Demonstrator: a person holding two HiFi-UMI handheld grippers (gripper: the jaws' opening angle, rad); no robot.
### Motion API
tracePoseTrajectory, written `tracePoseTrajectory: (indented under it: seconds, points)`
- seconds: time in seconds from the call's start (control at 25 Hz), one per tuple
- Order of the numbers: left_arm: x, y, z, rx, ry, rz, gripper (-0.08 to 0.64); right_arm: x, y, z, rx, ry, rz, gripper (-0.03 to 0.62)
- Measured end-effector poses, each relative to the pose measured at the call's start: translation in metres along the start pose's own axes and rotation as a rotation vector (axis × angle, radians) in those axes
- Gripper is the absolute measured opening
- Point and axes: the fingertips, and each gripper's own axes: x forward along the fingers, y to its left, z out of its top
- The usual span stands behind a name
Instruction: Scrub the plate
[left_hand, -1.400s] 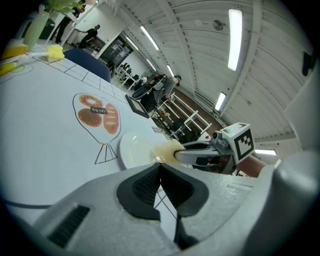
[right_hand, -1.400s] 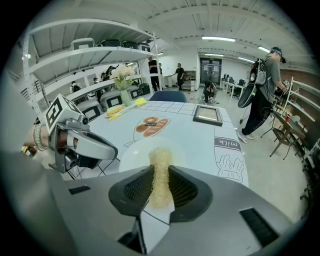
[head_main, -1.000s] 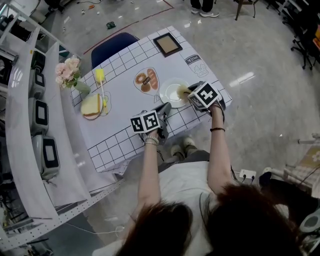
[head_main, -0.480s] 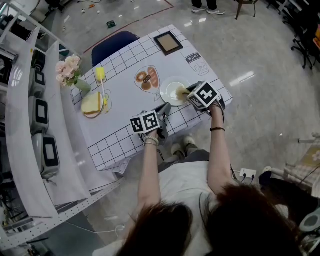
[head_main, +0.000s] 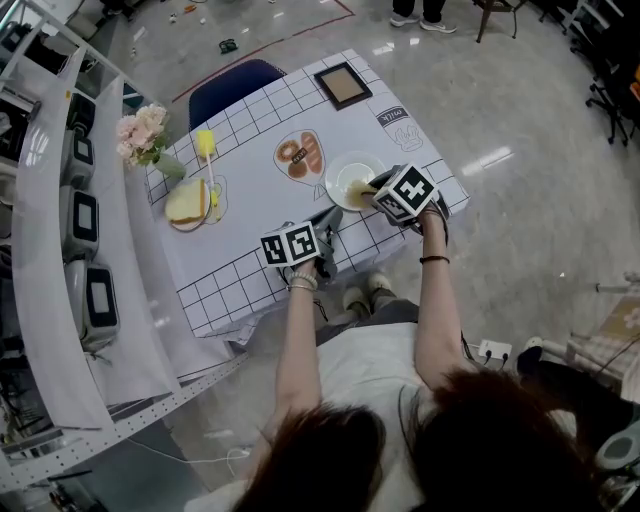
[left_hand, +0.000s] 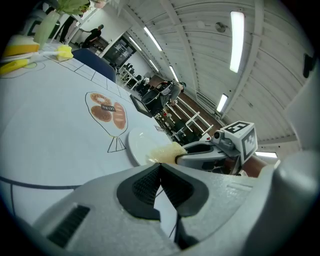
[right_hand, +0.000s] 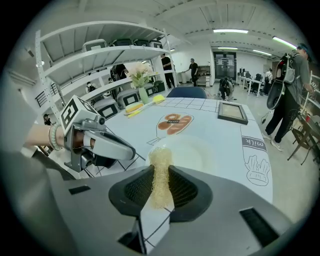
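A white plate (head_main: 347, 173) lies near the table's front right edge, beside a printed bread picture (head_main: 301, 155). My right gripper (head_main: 374, 188) is shut on a pale yellow mesh scrubber (head_main: 362, 186), whose tip rests on the plate's near side. In the right gripper view the scrubber (right_hand: 160, 170) sticks up between the jaws of my right gripper (right_hand: 160, 189), in front of the plate (right_hand: 197, 152). My left gripper (head_main: 328, 218) sits left of the plate over the tablecloth, shut with nothing in it. The left gripper view shows its own closed jaws, the plate (left_hand: 140, 142) and the scrubber (left_hand: 162, 151).
A sponge (head_main: 186, 206) and a yellow brush (head_main: 206, 152) lie at the table's left, with a flower vase (head_main: 143, 140) behind. A picture frame (head_main: 343, 85) sits at the far edge by a blue chair (head_main: 228, 90). Shelving (head_main: 60, 250) lines the left side.
The right gripper with the scrubber has shifted slightly over the plate's near side. The left gripper has stayed where it was.
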Motion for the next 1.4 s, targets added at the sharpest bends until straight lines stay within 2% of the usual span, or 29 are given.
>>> tracePoseTrajectory:
  seconds: [0.72, 1.04, 1.4]
  points:
    - [-0.015, 0.012, 0.007, -0.019, -0.038, 0.031, 0.011, 0.019, 0.020, 0.019, -0.070, -0.007, 0.080, 0.080]
    - [-0.018, 0.016, 0.013, -0.020, -0.051, 0.041, 0.011, 0.027, 0.017, 0.027, -0.081, -0.023, 0.076, 0.080]
    - [-0.019, 0.022, 0.019, -0.028, -0.065, 0.051, 0.011, 0.033, 0.004, 0.034, -0.081, -0.042, 0.026, 0.080]
